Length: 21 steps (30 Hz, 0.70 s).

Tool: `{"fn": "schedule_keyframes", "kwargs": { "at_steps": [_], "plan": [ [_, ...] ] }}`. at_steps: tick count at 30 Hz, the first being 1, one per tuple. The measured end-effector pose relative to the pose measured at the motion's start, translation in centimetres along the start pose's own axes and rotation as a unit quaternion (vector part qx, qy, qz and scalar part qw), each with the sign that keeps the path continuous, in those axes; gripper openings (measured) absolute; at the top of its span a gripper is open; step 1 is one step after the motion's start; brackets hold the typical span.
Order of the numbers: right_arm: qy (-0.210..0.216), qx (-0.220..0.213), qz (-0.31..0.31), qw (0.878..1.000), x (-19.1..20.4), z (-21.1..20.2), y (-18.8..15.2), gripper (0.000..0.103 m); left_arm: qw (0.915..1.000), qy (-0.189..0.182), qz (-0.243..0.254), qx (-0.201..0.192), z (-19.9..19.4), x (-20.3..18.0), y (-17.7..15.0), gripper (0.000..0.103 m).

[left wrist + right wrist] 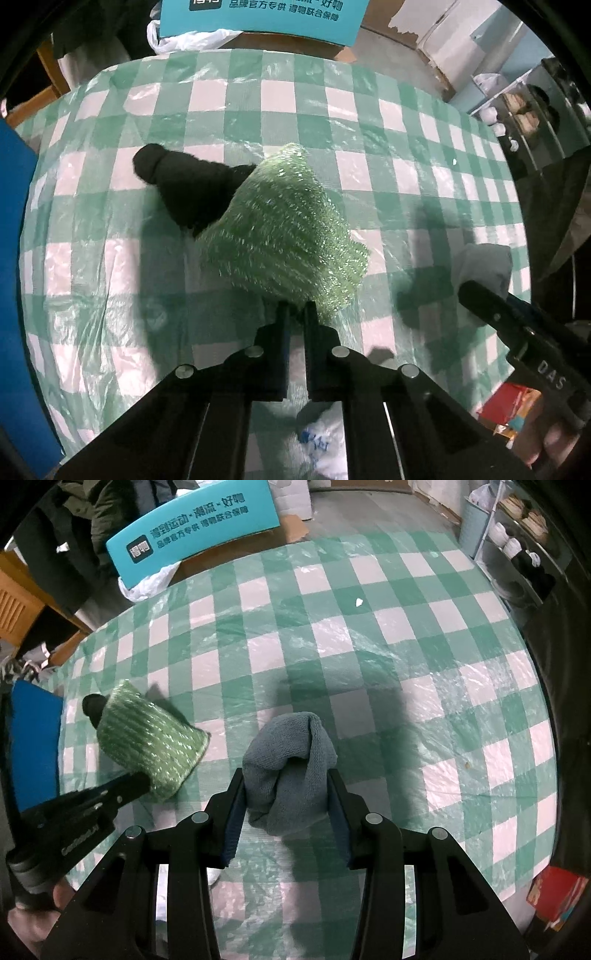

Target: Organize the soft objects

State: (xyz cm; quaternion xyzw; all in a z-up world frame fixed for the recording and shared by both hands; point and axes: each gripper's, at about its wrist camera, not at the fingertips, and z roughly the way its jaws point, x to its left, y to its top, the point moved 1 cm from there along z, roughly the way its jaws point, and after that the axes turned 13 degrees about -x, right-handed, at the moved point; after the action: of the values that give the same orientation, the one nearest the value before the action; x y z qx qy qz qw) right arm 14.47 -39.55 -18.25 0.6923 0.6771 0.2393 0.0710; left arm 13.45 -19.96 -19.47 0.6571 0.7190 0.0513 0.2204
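My left gripper [296, 306] is shut on the near edge of a glittery green scrub cloth [284, 229] and holds it over the checked table. A black soft piece [184, 184] lies on the table behind the cloth, partly hidden by it. My right gripper [286, 775] is shut on a bunched grey-blue towel [291, 764], which stands up between the fingers. In the right wrist view the green cloth [147, 738] and the black piece [92, 705] show at the left, with the left gripper [136, 781] on the cloth. The towel [484, 262] also shows at the right of the left wrist view.
The table wears a green-and-white checked cloth under clear plastic [369, 635]. A teal sign box [192, 535] and a white bag [147, 583] stand beyond the far edge. A blue board [33, 738] is at the left, a red box [557, 897] at the lower right, shelves [517, 528] at the far right.
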Motion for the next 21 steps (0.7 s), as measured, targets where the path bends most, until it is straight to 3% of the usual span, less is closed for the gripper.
{"fn": "schedule_keyframes", "kwargs": {
  "at_steps": [21],
  "plan": [
    [0.031,-0.011,-0.038,0.999,4.2,-2.1,-0.4,0.041,0.9998,-0.02,-0.001,-0.008,-4.5,5.3,0.3,0.006]
  ]
}}
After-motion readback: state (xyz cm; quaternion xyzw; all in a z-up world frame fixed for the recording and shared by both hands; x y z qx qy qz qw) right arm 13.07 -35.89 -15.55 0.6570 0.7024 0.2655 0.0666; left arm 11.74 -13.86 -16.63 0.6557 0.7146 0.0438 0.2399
